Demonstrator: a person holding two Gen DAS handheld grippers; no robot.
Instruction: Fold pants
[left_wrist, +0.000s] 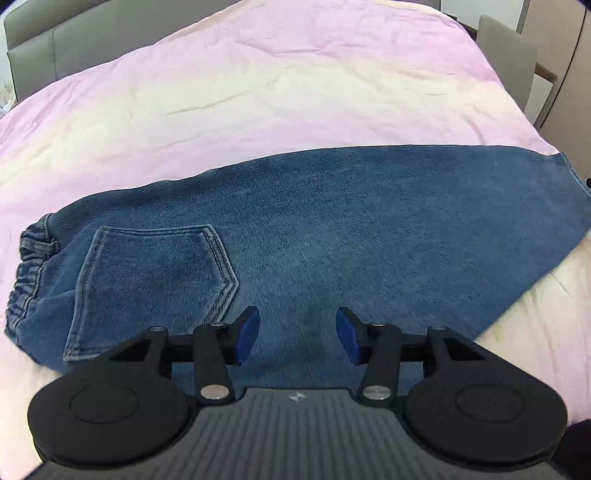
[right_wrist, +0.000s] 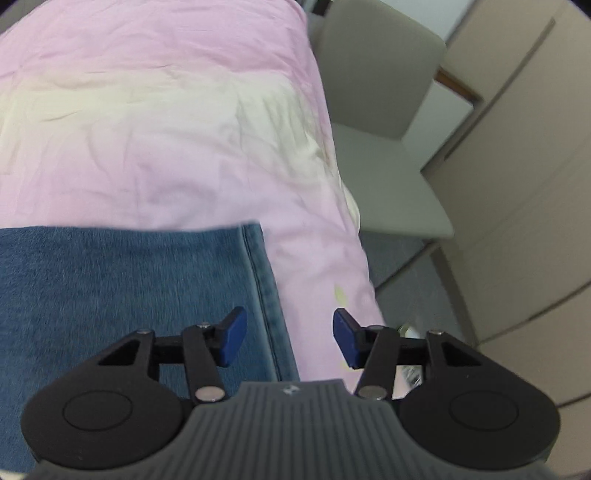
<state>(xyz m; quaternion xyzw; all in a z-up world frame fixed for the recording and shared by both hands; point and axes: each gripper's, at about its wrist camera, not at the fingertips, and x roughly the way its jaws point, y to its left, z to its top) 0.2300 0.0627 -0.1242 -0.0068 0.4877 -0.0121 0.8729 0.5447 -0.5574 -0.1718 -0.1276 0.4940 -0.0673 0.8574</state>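
Pants (left_wrist: 314, 229) of blue denim lie flat on the bed (left_wrist: 258, 92), already doubled lengthwise so one leg covers the other: waistband (left_wrist: 27, 266) toward the left, back pocket (left_wrist: 155, 280) facing up, hem (right_wrist: 264, 291) toward the right near the bed's edge. Left gripper (left_wrist: 297, 336) hovers over the seat area with its jaws apart and nothing between them. Right gripper (right_wrist: 290, 338) hangs above the hem, likewise released, its blue pads straddling the stitched edge without pressing it. The step in hand is judged to be the crosswise fold. To do it well, the right gripper should pinch both layers at the hem together, lift only enough to clear the cloth, and carry the end toward the waistband while the left gripper steadies the middle as a crease line. Stiff denim will probably hold the fold; slack layers may slip apart. A grey chair (right_wrist: 376, 122) and pale cabinets (right_wrist: 517, 184) stand beside the bed, apart from the work. The pink sheet (right_wrist: 147, 147) is wrinkled and could be caught with the hem.
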